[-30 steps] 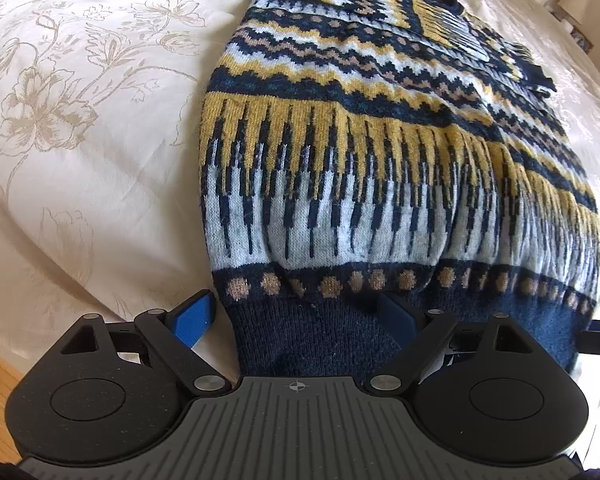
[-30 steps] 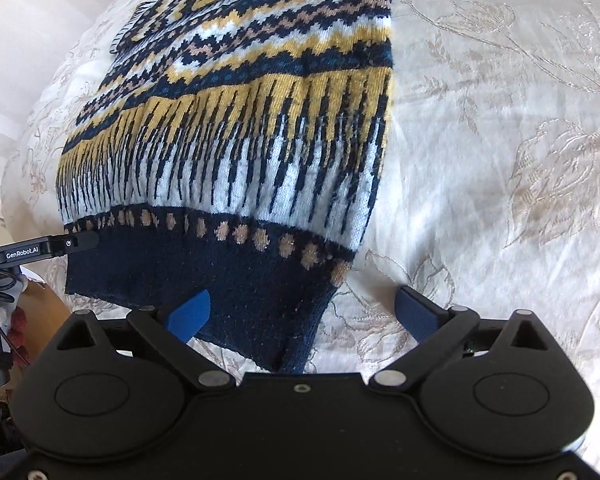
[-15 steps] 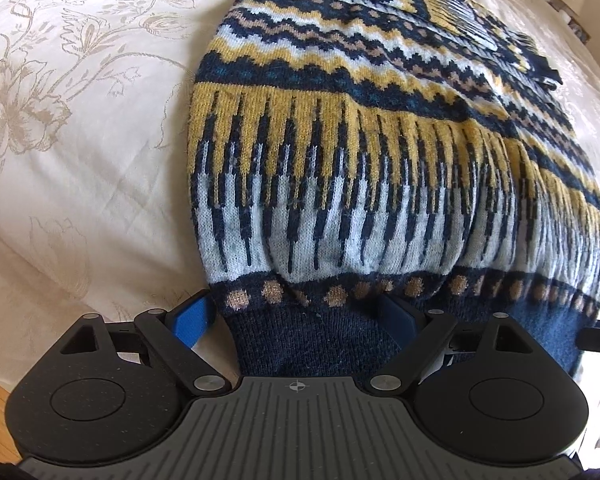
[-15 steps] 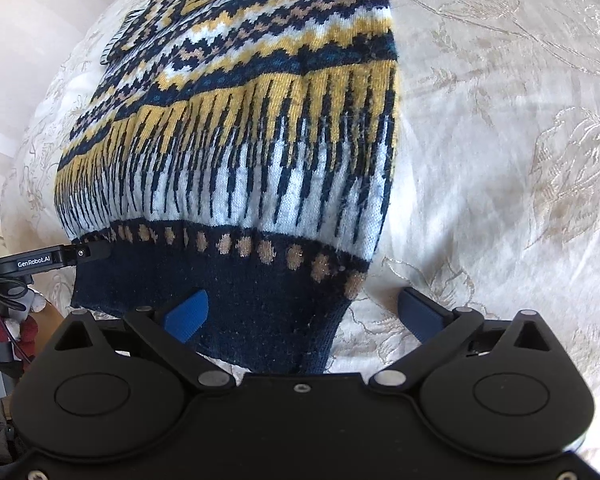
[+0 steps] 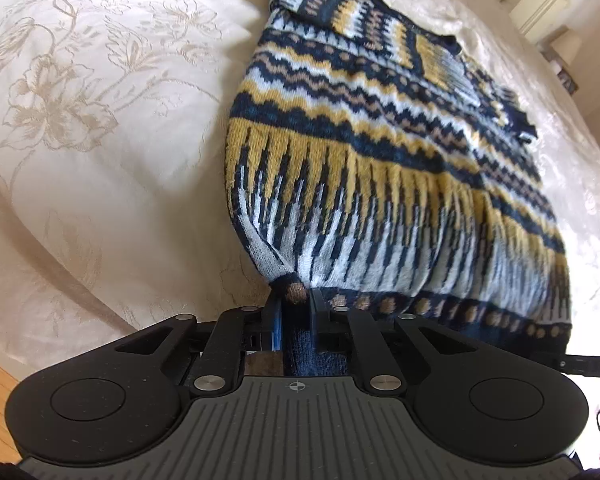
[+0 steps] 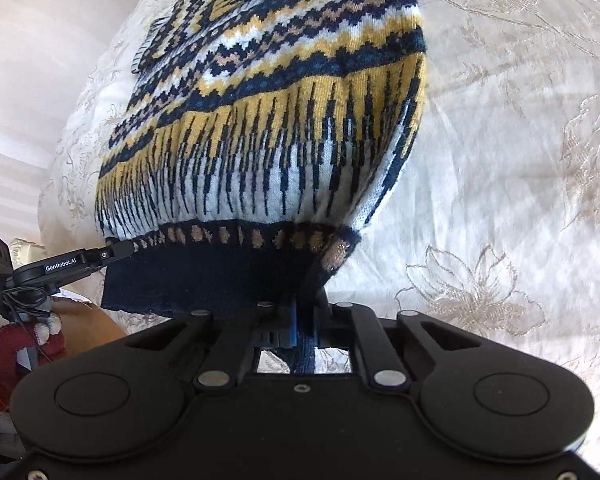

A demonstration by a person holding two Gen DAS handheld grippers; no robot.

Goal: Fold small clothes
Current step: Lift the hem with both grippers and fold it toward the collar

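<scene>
The sweater (image 5: 380, 168) lies on the bed (image 5: 100, 120), with bare cover at 9 o'clock and the bed's edge at 7. Each hand-held gripper, left (image 5: 295, 312) and right (image 6: 306, 312), is pinched tight on a corner of its dark blue hem. It has blue, yellow and white zigzags.

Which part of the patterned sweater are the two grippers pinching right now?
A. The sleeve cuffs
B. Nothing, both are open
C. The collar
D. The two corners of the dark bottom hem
D: the left gripper and the right gripper are each shut on a hem corner of the sweater.
</scene>
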